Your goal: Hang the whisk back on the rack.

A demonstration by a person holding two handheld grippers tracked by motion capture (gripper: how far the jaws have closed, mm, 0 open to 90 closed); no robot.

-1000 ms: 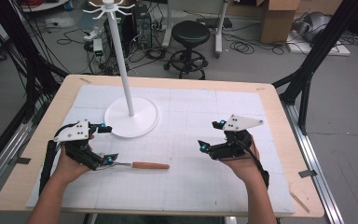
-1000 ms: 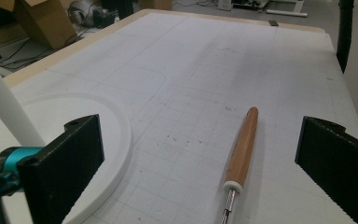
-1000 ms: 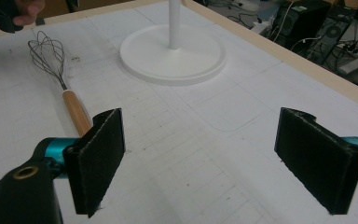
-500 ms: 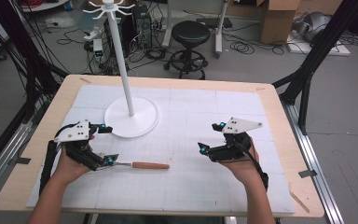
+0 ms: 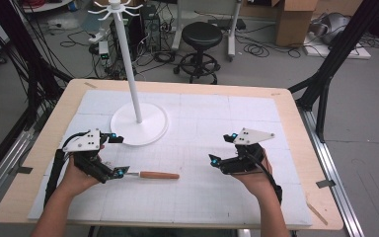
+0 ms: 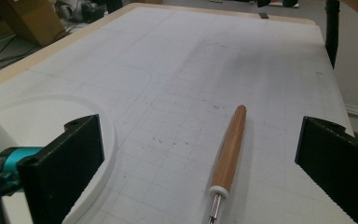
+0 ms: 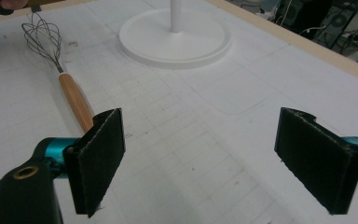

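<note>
A whisk with a wooden handle (image 5: 159, 175) lies flat on the white mat, handle pointing right. My left gripper (image 5: 117, 155) is open at the whisk's wire end. In the left gripper view the handle (image 6: 228, 149) runs away from me between the wide black jaws of the left gripper (image 6: 200, 179), and nothing presses on it. My right gripper (image 5: 219, 149) is open to the right of the handle's tip, apart from it. From the right gripper (image 7: 207, 158), the whisk (image 7: 74, 98) and its wire head (image 7: 39, 35) lie ahead to the left.
A white stand with hooks at the top rises on a thin pole (image 5: 128, 64) from a round base (image 5: 153, 131) at the mat's back left; the base (image 7: 175, 39) lies ahead of the right gripper. A wooden rim (image 5: 296, 123) frames the mat. A stool (image 5: 202, 34) stands beyond the table.
</note>
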